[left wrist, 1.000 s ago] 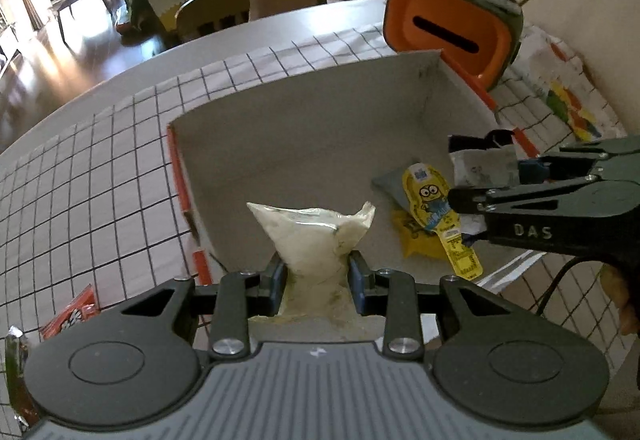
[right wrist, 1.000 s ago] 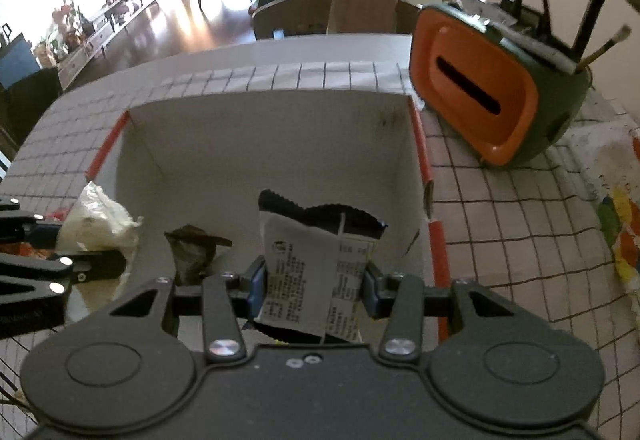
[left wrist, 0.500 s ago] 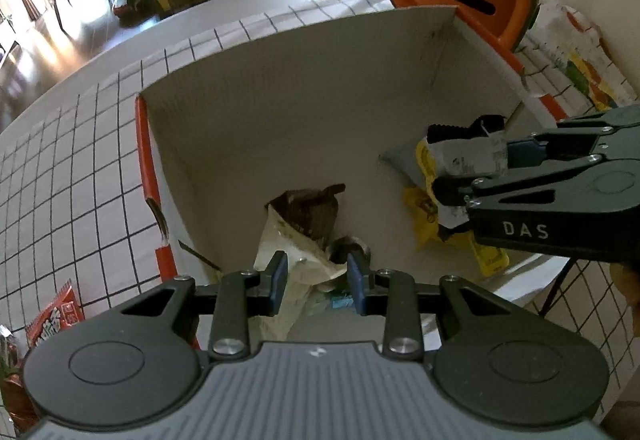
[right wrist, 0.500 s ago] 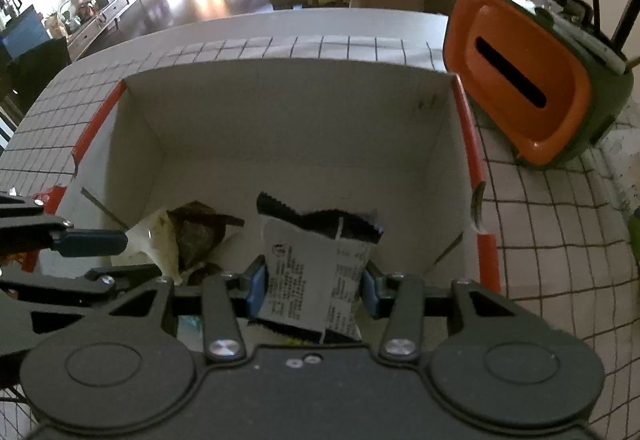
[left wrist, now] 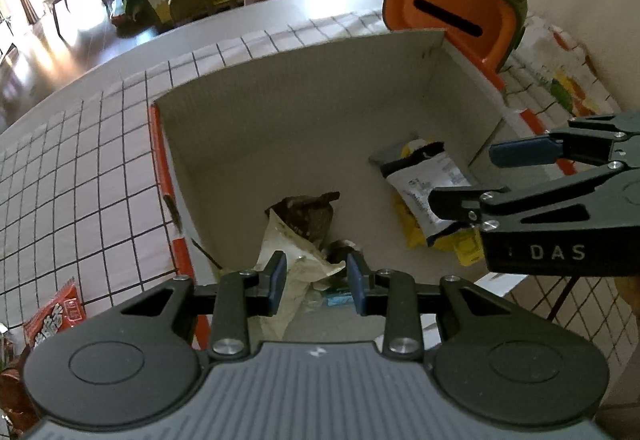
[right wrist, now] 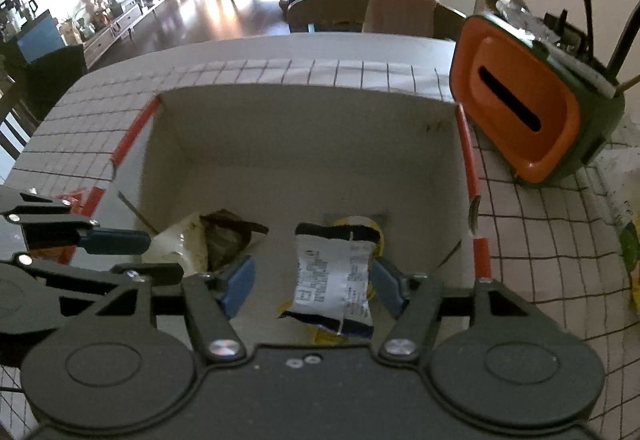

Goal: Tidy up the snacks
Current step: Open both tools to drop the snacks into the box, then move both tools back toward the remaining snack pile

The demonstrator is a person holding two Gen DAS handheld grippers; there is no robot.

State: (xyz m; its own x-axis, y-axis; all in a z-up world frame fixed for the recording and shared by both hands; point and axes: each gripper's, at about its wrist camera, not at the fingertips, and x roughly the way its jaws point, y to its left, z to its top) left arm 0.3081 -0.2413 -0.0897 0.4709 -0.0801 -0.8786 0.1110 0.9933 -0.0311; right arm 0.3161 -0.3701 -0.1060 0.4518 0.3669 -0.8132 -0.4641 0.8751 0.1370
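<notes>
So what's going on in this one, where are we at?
A person with a tool in each hand is dropping snacks into the cardboard box. The right tool is opening, and the white-and-black packet lies loose on a yellow snack below. The left tool hangs over the pale bag in the box, pads clear of it. A red packet waits outside.

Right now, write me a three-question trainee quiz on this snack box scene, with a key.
1. True or false: the white and black packet is clamped tight by the right gripper.
2. Which snack lies on the table outside the box? A) red packet B) yellow pouch C) cream bag
3. Fill in: the orange holder stands just beyond the box's far ____ corner in the right wrist view.

Key:
1. False: its jaws are opening, and the packet sits loose between them.
2. A, the red packet, left of the box.
3. right
</notes>
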